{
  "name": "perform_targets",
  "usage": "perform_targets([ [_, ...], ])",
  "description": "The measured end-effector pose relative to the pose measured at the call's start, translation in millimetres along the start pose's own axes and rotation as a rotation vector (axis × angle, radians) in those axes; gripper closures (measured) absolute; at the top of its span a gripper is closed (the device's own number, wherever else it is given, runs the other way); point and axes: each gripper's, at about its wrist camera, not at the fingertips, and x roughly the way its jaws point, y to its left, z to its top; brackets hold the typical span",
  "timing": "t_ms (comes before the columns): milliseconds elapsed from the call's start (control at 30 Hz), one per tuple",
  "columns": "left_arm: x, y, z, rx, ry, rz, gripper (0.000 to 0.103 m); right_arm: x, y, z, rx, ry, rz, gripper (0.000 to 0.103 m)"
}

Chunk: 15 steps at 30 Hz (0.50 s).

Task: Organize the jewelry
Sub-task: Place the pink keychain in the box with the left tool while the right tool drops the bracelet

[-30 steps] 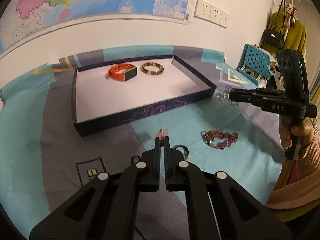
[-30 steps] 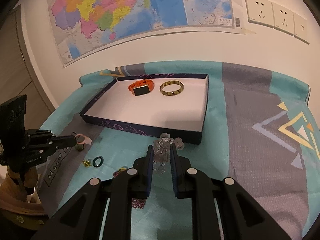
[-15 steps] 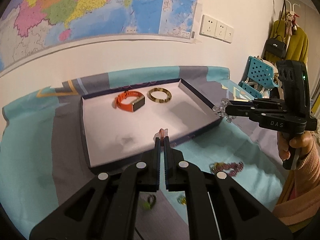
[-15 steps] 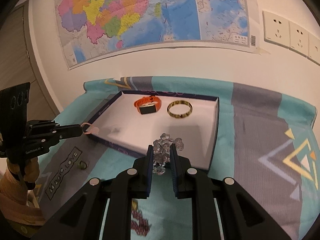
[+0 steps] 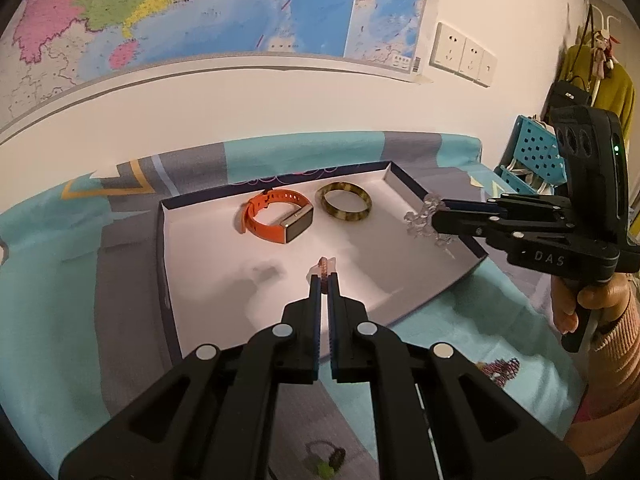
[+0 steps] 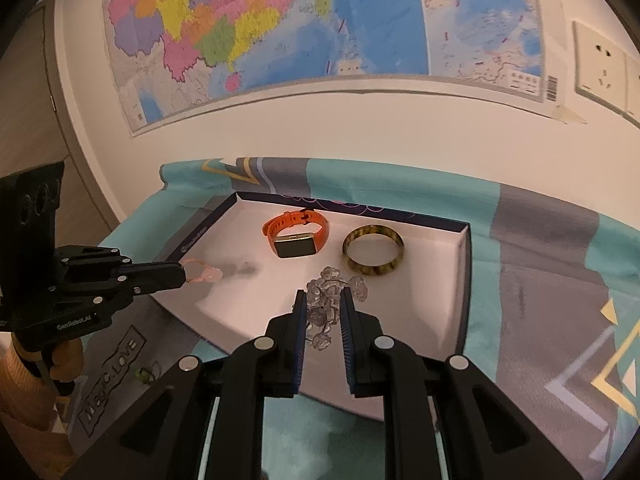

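Right now the left gripper (image 5: pixel 325 276) has its fingers pressed all but together on a thin pink cord bracelet (image 5: pixel 323 267), which pokes out past the tips above the tray's (image 5: pixel 460 270) white floor; close by in the right-wrist view, the right gripper (image 6: pixel 323 298) has its fingers closed to a narrow gap around a clear bead bracelet (image 6: pixel 328 292), the beads bulging out above and below them, also over the tray; on the tabletop cloth (image 5: pixel 48 320) near the left gripper lies a small green ring (image 5: pixel 324 458), blurred, and to its right a purple bead bracelet (image 5: pixel 500 368) sits beside the person's hand (image 5: pixel 576 304) in a pink sleeve; farther in, at the tray's back, the orange watch (image 5: pixel 278 216) lies just beside the mottled bangle (image 5: pixel 344 202), apart from both grippers; beyond that, the cloth runs to a white wall carrying a map (image 6: pixel 280 28) and sockets (image 5: pixel 464 54).
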Motion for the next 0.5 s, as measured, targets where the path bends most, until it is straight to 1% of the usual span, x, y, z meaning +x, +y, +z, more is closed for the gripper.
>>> perform_targets([
  [267,25,8,11,-0.009,0.031,0.012,0.099,33,-5,10,0.017,0.047,-0.002,0.088],
  [500,48,12,16,-0.02,0.062,0.029,0.099,52,-13,11,0.046,0.085,-0.002,0.088],
])
